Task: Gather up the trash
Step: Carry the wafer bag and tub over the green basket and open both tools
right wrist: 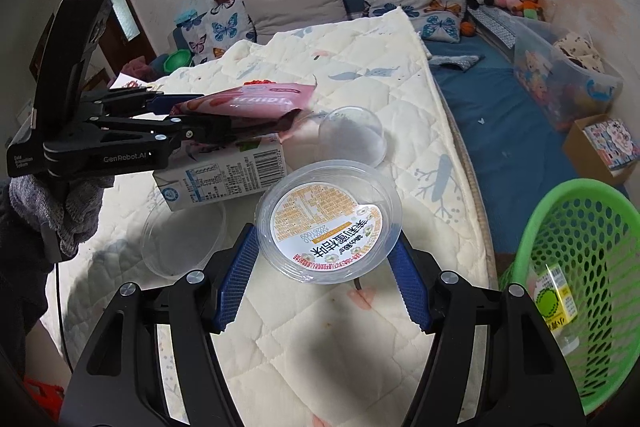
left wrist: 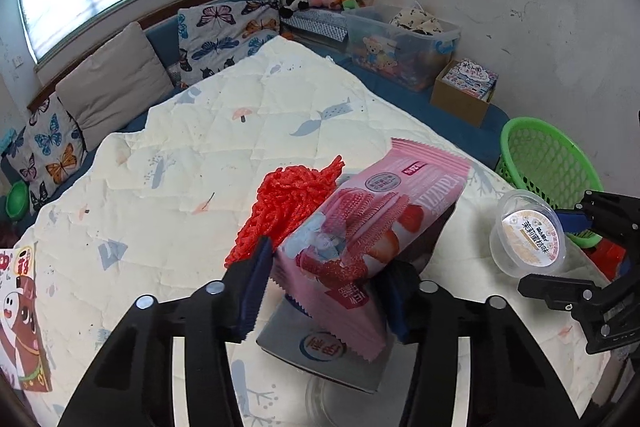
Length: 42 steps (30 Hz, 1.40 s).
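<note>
My left gripper (left wrist: 326, 283) is shut on a pink snack wrapper (left wrist: 372, 223) and holds it above a grey milk carton (left wrist: 320, 351) that lies on the quilt; wrapper (right wrist: 244, 105) and carton (right wrist: 224, 175) also show in the right wrist view. A red mesh net (left wrist: 288, 203) lies just behind it. My right gripper (right wrist: 324, 273) is shut on a clear plastic cup with a printed lid (right wrist: 328, 221), held above the quilt; the cup also shows in the left wrist view (left wrist: 528, 233). A green mesh basket (right wrist: 580, 267) stands to the right and holds a small bottle (right wrist: 556, 299).
Two clear empty cups (right wrist: 354, 133) (right wrist: 182, 241) lie on the quilted white blanket (right wrist: 360, 75). Pillows, plush toys, a clear storage bin (left wrist: 400, 43) and a cardboard box (left wrist: 464, 91) line the far side. A picture sheet (left wrist: 20, 311) lies at the left.
</note>
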### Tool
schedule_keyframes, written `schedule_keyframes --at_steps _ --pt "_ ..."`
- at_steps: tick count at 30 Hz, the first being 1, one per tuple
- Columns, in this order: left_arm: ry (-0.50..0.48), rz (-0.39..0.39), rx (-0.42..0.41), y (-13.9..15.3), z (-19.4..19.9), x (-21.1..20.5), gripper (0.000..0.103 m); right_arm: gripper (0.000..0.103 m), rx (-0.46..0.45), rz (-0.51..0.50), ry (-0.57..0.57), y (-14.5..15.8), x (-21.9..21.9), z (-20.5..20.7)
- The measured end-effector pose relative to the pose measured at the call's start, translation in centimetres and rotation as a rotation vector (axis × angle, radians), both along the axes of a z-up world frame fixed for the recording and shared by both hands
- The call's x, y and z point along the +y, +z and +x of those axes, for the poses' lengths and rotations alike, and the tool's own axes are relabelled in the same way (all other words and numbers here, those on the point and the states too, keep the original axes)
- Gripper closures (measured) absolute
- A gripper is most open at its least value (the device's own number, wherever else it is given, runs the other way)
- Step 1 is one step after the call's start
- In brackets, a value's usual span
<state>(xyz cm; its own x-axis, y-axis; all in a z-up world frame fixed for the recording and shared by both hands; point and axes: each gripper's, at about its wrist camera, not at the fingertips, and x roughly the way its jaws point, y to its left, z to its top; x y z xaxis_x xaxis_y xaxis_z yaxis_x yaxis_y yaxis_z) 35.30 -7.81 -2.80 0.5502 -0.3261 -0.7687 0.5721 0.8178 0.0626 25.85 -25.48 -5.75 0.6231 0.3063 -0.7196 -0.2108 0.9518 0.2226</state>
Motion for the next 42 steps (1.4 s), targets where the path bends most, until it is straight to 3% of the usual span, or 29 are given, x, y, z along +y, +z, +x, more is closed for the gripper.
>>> schedule_keyframes --at_steps 2,5,20,30,42 --pt "0.009 -0.005 0.001 0.2 -0.3 0.1 0.074 0.037 -0.003 0.004 -0.004 0.1 -0.2 -0.4" --pt "0.028 -0.011 -0.008 0.6 -0.9 0.2 0.079 0.037 -0.01 0.009 -0.013 0.4 -0.7 -0.9" --pt "0.049 -0.037 -0.028 2.9 -5.6 -2.1 0.081 0.037 -0.046 0.017 -0.112 1.9 -5.9 -5.2" --pt "-0.018 -0.046 -0.019 3.8 -8.0 -7.8 0.081 0.037 -0.033 -0.032 -0.256 1.5 -13.5 -8.1" --pt "-0.103 -0.036 0.011 3.3 -10.0 -15.3 0.081 0.036 0.032 -0.043 -0.412 -1.4 -21.5 -10.0"
